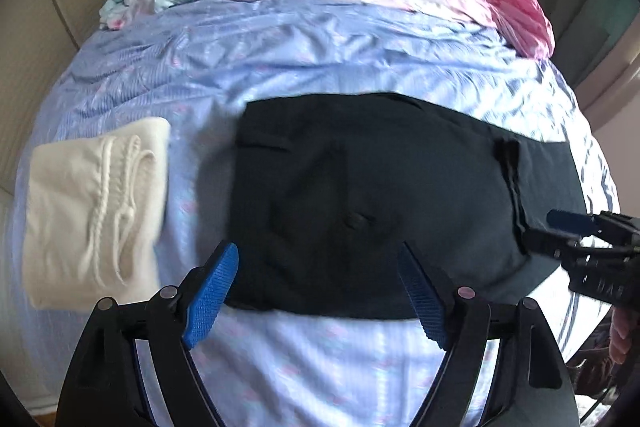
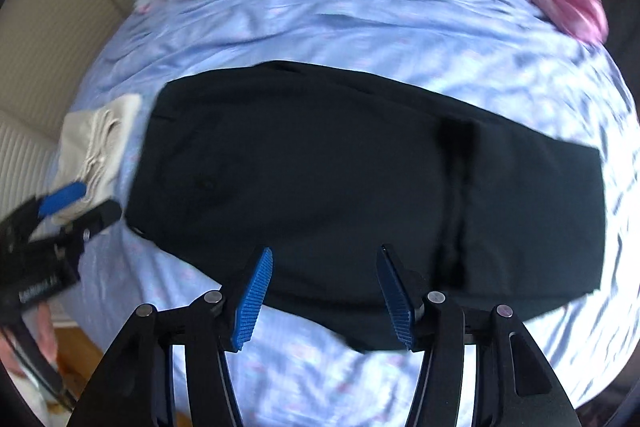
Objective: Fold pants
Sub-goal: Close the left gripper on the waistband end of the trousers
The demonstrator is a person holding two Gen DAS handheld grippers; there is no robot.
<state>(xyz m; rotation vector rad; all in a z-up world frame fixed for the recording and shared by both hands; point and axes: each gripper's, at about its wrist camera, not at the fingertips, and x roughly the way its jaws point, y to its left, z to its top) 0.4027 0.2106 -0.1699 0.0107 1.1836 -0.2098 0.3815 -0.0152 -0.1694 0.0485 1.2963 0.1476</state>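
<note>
Gripper lettering, blurred, unreadable

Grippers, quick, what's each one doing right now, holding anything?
Left gripper: open, holding nothing, above the black pants.
Right gripper: open, holding nothing.

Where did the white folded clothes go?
The white folded garment lies on the blue bedsheet, left of the black pants in both wrist views, with a strip of sheet between them.
</note>
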